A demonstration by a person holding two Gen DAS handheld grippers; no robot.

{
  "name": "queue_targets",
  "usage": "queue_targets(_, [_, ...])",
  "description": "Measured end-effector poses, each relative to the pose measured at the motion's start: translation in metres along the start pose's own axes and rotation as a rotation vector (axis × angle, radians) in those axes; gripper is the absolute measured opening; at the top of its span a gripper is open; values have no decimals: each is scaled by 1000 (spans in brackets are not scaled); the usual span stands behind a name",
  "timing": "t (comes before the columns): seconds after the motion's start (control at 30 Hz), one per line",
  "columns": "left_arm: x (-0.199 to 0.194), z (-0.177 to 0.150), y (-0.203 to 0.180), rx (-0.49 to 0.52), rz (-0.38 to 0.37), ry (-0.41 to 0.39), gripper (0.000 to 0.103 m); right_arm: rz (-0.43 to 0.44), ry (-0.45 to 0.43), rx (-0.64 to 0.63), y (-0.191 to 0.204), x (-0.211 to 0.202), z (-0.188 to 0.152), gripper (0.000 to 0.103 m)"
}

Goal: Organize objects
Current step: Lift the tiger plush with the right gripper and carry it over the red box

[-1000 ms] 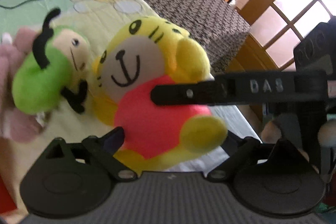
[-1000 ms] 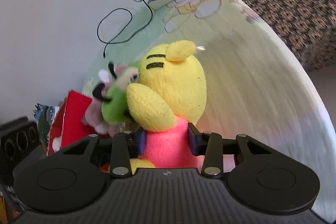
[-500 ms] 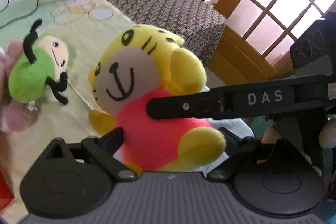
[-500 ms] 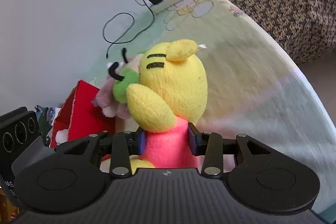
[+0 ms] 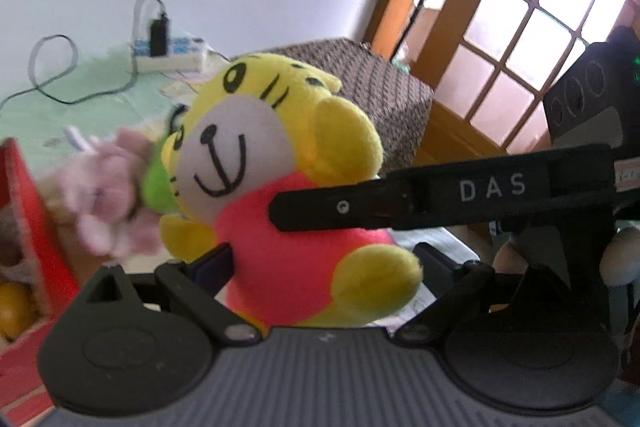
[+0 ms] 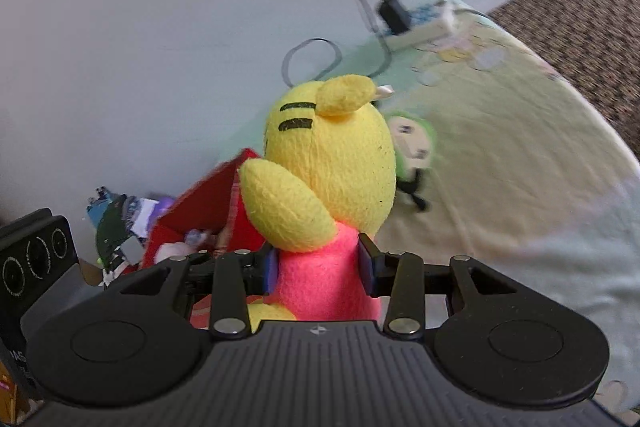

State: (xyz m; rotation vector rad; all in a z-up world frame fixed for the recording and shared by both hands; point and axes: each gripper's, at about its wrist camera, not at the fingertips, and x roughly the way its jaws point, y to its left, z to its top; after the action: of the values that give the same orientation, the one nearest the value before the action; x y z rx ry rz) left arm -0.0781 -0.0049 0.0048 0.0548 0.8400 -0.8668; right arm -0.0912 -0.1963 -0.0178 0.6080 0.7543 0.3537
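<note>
A yellow tiger plush in a pink shirt fills both views; it also shows from behind in the right wrist view. My right gripper is shut on its pink body. Its black finger crosses the plush in the left wrist view. My left gripper has its jaws on either side of the plush's body, which hides whether they press on it. A green plush lies on the bed behind the tiger. A pink plush is blurred at the left, next to it.
A red box with toys inside stands at the left, also seen in the left wrist view. A power strip with cables lies at the bed's far end. A brown patterned seat and a wooden door lie to the right.
The tiger plush has been lifted and carried left toward the red box. The green plush, to its left before, now sits behind it. Both cameras have tilted up.
</note>
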Motion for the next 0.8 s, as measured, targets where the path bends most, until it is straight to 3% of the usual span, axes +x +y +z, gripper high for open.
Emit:
queue_targets(0.5, [-107, -19, 81, -46, 130, -159, 94, 133, -20, -136, 99, 65, 1, 42])
queue_targets(0.8, [-116, -29, 136, -100, 233, -151, 93, 125, 44, -204, 126, 127, -1, 42])
